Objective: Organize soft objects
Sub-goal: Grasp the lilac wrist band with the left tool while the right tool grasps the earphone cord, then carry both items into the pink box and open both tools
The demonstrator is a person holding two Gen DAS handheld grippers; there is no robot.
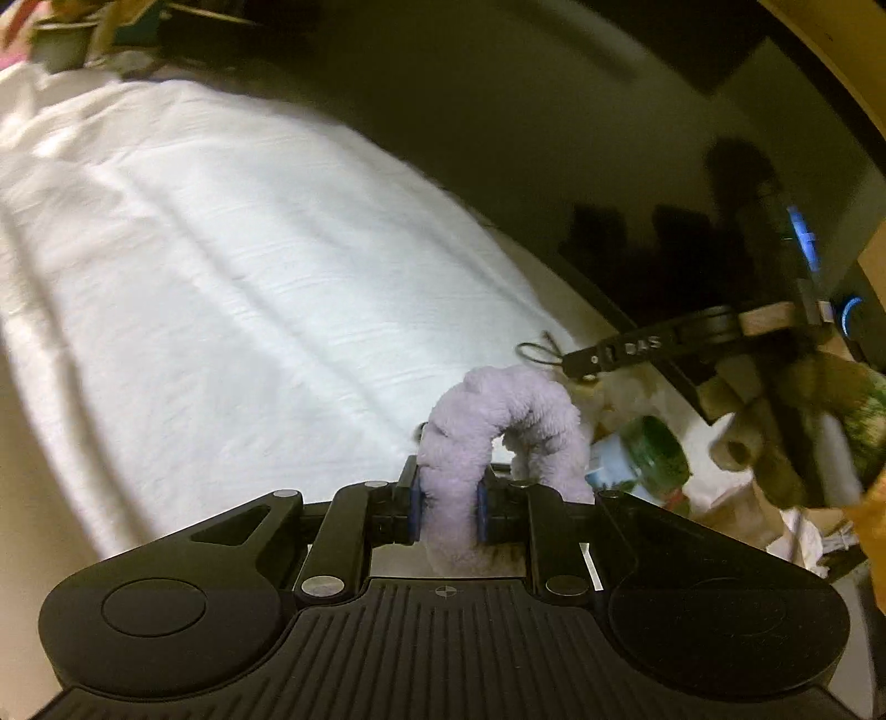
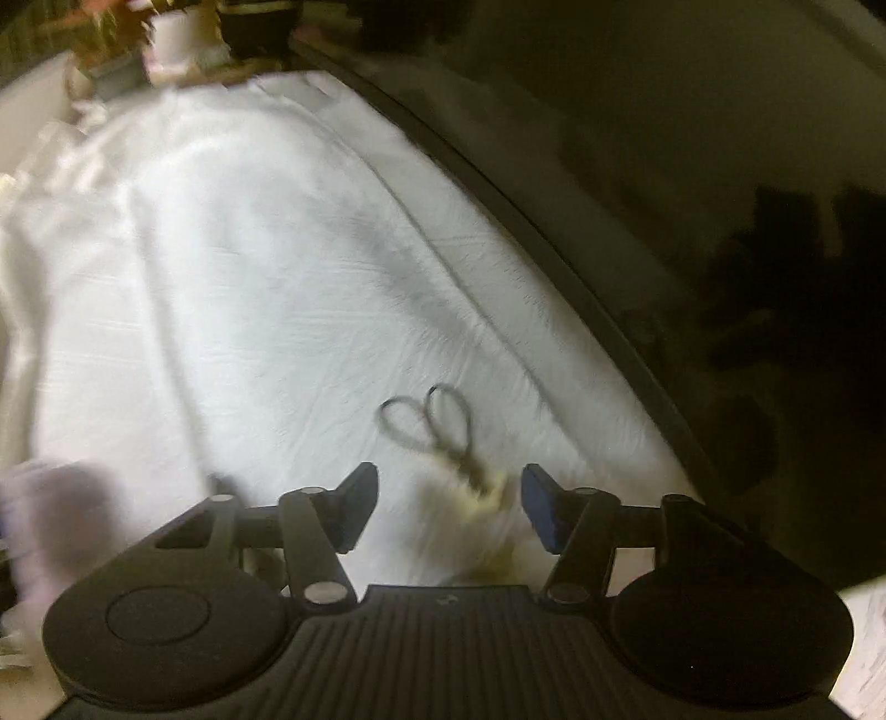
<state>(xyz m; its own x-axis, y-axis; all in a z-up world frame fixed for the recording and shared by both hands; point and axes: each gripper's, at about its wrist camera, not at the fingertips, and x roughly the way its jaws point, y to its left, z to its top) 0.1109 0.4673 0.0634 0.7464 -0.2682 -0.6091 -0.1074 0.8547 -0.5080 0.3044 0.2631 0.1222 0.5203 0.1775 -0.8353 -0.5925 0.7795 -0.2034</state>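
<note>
My left gripper point(image 1: 447, 507) is shut on a fluffy lilac ring-shaped soft object point(image 1: 493, 426), a loop of plush that arches up from between the blue pads above the white bed sheet point(image 1: 221, 266). My right gripper point(image 2: 449, 507) is open and empty. Just ahead of it, between its fingers, lies a small cream fluffy item with two thin dark loops point(image 2: 443, 437) on the white sheet point(image 2: 249, 304). The lilac object shows as a blur at the left edge of the right wrist view point(image 2: 61, 509). The right gripper shows at the right of the left wrist view point(image 1: 664, 343).
A dark bed edge point(image 2: 554, 243) runs along the sheet's right side, with dark floor beyond. Cluttered items and a plant pot point(image 2: 177, 33) sit at the far end. A green-topped jar point(image 1: 648, 454) and paper clutter lie at the right in the left wrist view.
</note>
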